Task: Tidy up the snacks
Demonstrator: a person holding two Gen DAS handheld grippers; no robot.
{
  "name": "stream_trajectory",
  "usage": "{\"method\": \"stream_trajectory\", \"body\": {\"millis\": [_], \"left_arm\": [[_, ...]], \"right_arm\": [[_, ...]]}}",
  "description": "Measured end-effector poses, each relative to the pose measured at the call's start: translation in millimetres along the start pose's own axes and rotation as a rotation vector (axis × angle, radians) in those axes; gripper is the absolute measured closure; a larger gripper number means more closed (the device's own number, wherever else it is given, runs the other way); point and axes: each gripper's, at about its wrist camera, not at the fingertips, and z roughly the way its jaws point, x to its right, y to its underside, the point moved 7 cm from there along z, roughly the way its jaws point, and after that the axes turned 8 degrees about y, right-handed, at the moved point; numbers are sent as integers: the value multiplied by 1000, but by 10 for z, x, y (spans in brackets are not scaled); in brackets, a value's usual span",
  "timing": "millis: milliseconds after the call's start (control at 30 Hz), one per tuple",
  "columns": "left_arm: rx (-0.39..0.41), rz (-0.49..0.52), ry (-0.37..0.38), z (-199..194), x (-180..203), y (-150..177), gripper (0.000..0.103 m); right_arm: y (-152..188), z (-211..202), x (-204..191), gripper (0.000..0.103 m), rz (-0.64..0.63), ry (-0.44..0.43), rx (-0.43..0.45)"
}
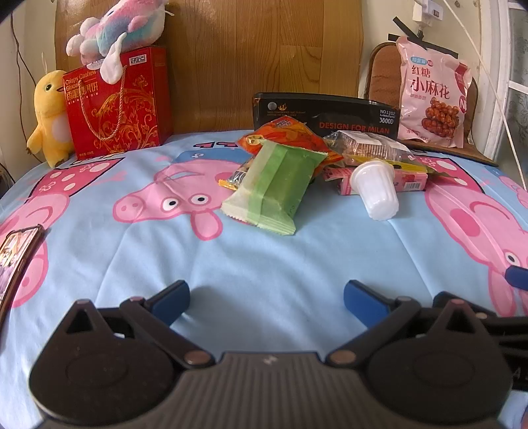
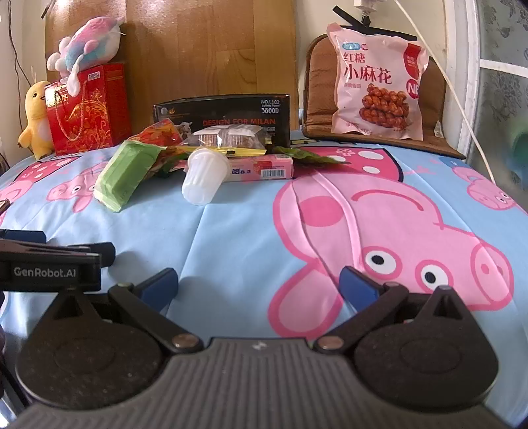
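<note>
Wooden headboard (image 1: pixel 264 59), panelled and warm brown, stands upright at the far edge of the bed; pale cream wall (image 1: pixel 376 23) flanks it on either side. Light-blue cartoon-pig bedsheet (image 1: pixel 264 257) spreads out in front of the headboard. Right of the headboard: brown chair cushion (image 2: pixel 432 99), then white window frame (image 2: pixel 472 66), daylight entering.

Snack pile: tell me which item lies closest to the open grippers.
The green wrapped packet, at the pile's left front, its end reaching furthest toward the cameras. The white jelly cup sits nearly as close; the orange packet and pink box lie behind.
</note>
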Motion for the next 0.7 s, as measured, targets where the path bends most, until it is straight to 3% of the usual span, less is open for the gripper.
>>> {"method": "stream_trajectory", "body": {"millis": [700], "left_arm": [[6,2,0,-4,-1,10,0]], "right_arm": [[-10,3,-8,0,-1,-4,8]]}}
